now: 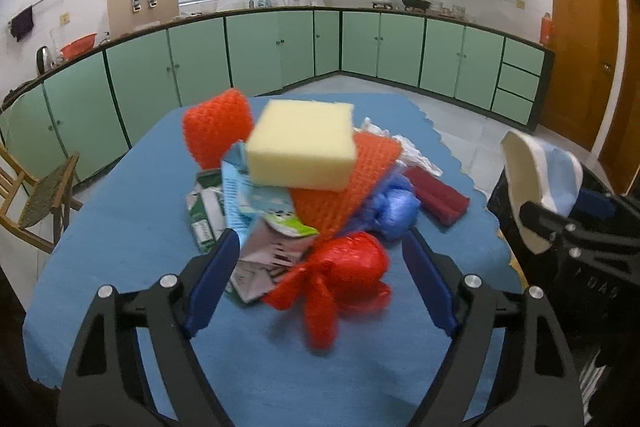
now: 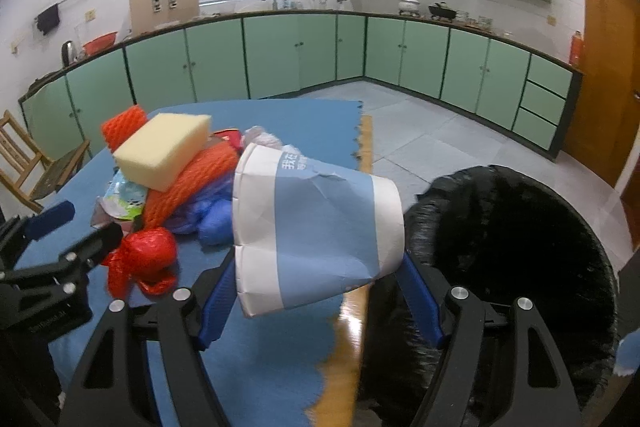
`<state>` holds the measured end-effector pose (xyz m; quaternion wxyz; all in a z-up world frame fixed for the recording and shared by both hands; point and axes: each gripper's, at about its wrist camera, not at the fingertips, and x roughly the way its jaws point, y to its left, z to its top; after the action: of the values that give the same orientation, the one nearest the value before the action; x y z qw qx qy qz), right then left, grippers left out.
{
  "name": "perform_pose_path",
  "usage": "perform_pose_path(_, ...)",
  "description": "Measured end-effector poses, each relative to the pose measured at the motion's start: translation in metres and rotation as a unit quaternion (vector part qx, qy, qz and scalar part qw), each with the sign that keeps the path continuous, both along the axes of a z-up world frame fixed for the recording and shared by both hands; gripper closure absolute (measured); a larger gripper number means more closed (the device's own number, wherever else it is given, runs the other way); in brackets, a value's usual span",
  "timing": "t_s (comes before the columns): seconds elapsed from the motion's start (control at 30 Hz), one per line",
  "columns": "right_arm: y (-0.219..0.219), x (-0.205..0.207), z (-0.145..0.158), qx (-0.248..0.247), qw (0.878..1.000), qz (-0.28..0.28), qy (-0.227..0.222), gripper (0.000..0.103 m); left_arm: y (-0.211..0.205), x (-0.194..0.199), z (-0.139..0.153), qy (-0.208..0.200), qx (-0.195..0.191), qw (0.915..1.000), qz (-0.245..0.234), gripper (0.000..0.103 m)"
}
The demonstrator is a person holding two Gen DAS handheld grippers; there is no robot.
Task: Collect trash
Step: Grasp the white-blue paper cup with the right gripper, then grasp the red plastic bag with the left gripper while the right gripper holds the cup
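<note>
A trash pile lies on the blue mat (image 1: 120, 227): a yellow sponge (image 1: 302, 143) on top, orange foam nets (image 1: 344, 195), crushed cartons (image 1: 256, 227), a blue plastic bag (image 1: 394, 211), a dark red block (image 1: 440, 199) and a red net bag (image 1: 344, 271) at the front. My left gripper (image 1: 320, 287) is open around the red net bag, not touching it. My right gripper (image 2: 316, 291) is shut on a crushed white-and-blue paper cup (image 2: 316, 231) and holds it at the table's right edge, beside the black bin bag (image 2: 500, 267). The cup also shows in the left wrist view (image 1: 540, 187).
The black bin (image 1: 560, 267) stands just right of the table. A wooden chair (image 1: 36, 199) stands at the left. Green kitchen cabinets (image 1: 280, 47) run along the back walls, with a wooden door (image 1: 580, 59) at the right.
</note>
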<state>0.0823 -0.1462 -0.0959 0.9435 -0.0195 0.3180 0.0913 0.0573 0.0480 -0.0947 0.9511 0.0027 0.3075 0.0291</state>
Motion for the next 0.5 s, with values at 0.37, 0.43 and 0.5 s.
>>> perform_pose_path(0.37,-0.021,0.002,-0.002,0.014,1.000,-0.015,-0.002,0.030,-0.027,0.014,-0.026,0.039,0.030,0.9988,0.008,0.036)
perform_pose_path(0.43,-0.022,0.001,-0.002,0.015,1.000,-0.016,-0.003,0.030,-0.031,0.015,-0.030,0.046,0.033,0.9984,0.003,0.042)
perform_pose_path(0.5,-0.023,0.001,-0.003,0.017,1.000,-0.019,-0.002,0.030,-0.033,0.016,-0.032,0.050,0.042,0.9979,0.004,0.047)
